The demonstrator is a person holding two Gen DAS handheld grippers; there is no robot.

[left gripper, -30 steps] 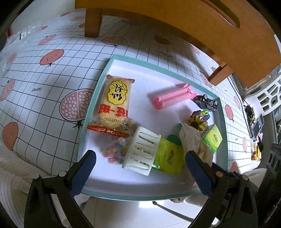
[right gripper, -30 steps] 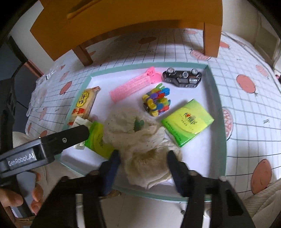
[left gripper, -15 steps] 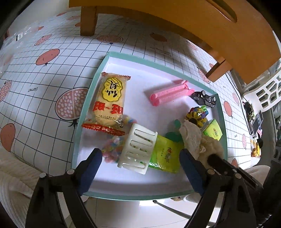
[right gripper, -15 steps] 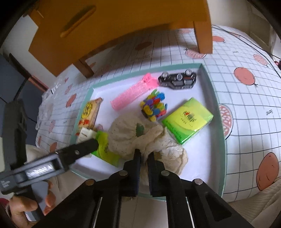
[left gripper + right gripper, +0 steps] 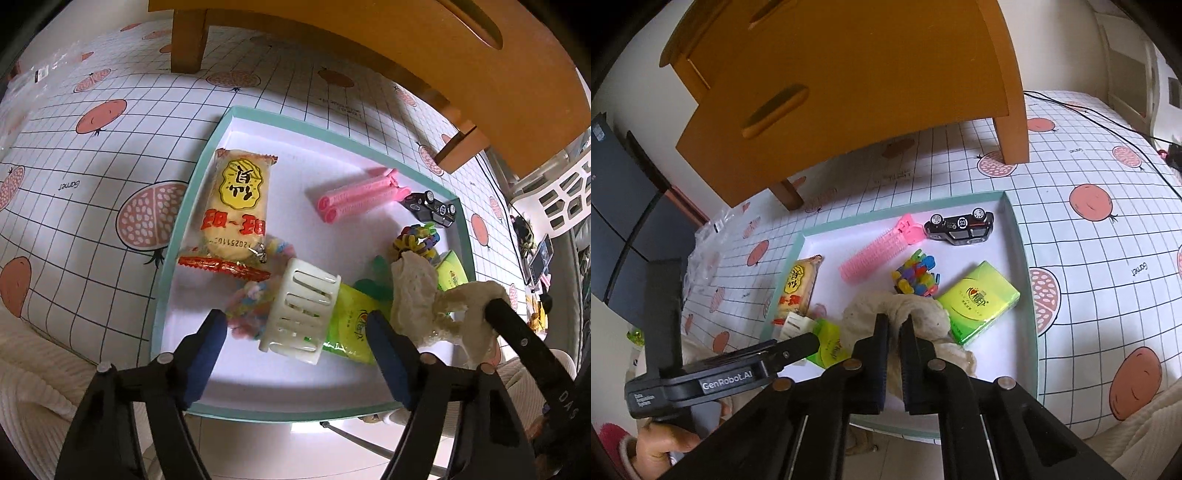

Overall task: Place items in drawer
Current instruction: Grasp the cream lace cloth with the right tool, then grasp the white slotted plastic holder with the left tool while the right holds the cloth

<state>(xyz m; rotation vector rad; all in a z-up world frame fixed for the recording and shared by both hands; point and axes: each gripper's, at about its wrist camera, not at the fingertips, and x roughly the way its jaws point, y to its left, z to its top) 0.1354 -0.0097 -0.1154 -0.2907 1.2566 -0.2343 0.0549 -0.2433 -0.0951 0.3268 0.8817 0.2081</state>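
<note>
- Looming across the top of both views, the wooden drawer unit (image 5: 849, 85) stands on legs on the gridded tablecloth (image 5: 1108, 229); its drawer fronts look closed to me, so your load has nowhere to go yet.
- Below it, filling the middle of both frames, lies the teal-rimmed tray (image 5: 177, 236) that holds all the items.
- Your right gripper (image 5: 894, 328) is pressed together on a fold of the cream cloth (image 5: 923, 314), low in the centre of its frame; the cloth bunches round the fingers and trails toward the tray's near edge.
- The drawer unit lies straight ahead and upward from that pinch, beyond the tray's far rim, so I judge the carry to run forward and up.
- Your left gripper (image 5: 295, 339) is spread wide and empty, hovering low in its frame over the white slotted basket (image 5: 299, 310) and the green packet (image 5: 354, 325).
- That free hand is the one I would send to a drawer handle (image 5: 774, 110), upper left in the right view.
- Lying untouched are the snack packet (image 5: 236, 206), the pink roller (image 5: 358, 197), the toy car (image 5: 960, 227), the coloured clips (image 5: 916, 275) and the green tissue pack (image 5: 979, 299).
</note>
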